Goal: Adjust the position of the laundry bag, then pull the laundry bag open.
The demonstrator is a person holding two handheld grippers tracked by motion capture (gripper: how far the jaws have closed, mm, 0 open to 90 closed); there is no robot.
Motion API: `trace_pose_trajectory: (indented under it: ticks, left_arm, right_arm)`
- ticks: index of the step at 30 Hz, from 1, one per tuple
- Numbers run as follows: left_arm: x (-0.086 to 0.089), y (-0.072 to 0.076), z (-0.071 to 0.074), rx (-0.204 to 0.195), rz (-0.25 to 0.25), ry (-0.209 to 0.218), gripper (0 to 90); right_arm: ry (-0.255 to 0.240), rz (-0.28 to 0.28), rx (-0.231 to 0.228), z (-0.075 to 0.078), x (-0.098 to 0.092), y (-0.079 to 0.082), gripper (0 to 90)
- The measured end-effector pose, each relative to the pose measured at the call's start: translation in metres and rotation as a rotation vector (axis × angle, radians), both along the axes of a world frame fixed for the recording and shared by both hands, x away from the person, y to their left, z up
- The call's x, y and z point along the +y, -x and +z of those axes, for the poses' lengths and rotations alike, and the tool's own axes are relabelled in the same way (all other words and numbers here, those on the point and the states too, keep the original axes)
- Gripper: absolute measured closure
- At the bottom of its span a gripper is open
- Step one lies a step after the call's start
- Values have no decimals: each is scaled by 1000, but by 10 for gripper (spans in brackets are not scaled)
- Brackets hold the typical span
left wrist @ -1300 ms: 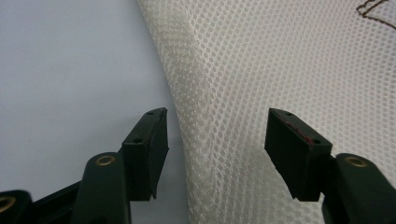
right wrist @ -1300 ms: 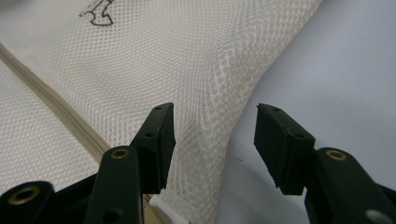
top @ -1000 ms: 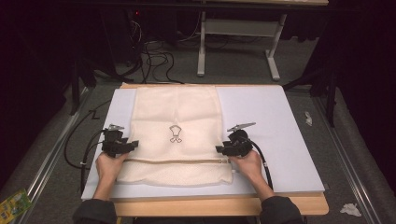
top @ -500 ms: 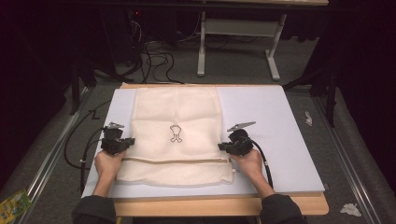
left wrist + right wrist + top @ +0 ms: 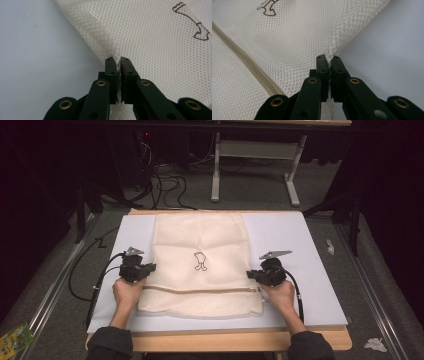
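One cream mesh bag lies on one pale blue mat, which sits on one wooden table. One zipper crosses the bag's near end, and one small brown emblem marks its middle. Two grippers: the left gripper and the right gripper. Two hands, the left hand and right hand. Two crumpled scraps of paper lie on the floor at right, the far scrap and the near scrap.
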State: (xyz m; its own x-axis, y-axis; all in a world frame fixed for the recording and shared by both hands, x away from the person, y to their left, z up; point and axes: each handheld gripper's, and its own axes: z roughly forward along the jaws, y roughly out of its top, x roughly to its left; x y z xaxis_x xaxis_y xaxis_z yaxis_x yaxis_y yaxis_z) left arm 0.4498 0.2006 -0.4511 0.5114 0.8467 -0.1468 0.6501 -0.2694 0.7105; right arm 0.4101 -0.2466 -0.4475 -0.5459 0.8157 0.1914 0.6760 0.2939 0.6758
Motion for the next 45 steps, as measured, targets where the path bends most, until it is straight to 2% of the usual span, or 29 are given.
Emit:
trace_pose_trajectory:
  ticks: [4,8,12,13,17,20,27,31,45]
  left_arm:
    - [-11,-4,4,-2,-21,-9,862]
    - [-19,-6,7,-8,-24,12,862]
    - [-26,-5,8,-16,-26,13,862]
    - [-30,-6,7,-16,-20,29,862]
    - [-39,-6,8,-25,-40,8,861]
    - [-44,-7,9,-31,-46,15,861]
    - [-53,-9,5,-27,-53,34,859]
    - [-62,-10,4,-36,-65,24,856]
    - [-65,-9,0,-37,-73,4,837]
  right_arm:
    - [3,-18,-9,4,-11,2,880]
    - [2,-32,-10,5,-19,3,880]
    - [-5,-41,-7,5,-26,4,880]
    - [-15,-43,-7,5,-31,5,879]
    - [-14,-60,-12,4,-40,8,880]
    - [-23,-77,-9,2,-46,9,879]
    - [-20,-99,-11,4,-57,12,879]
    - [-17,-116,-10,3,-64,14,878]
    - [-8,-129,-5,0,-69,14,867]
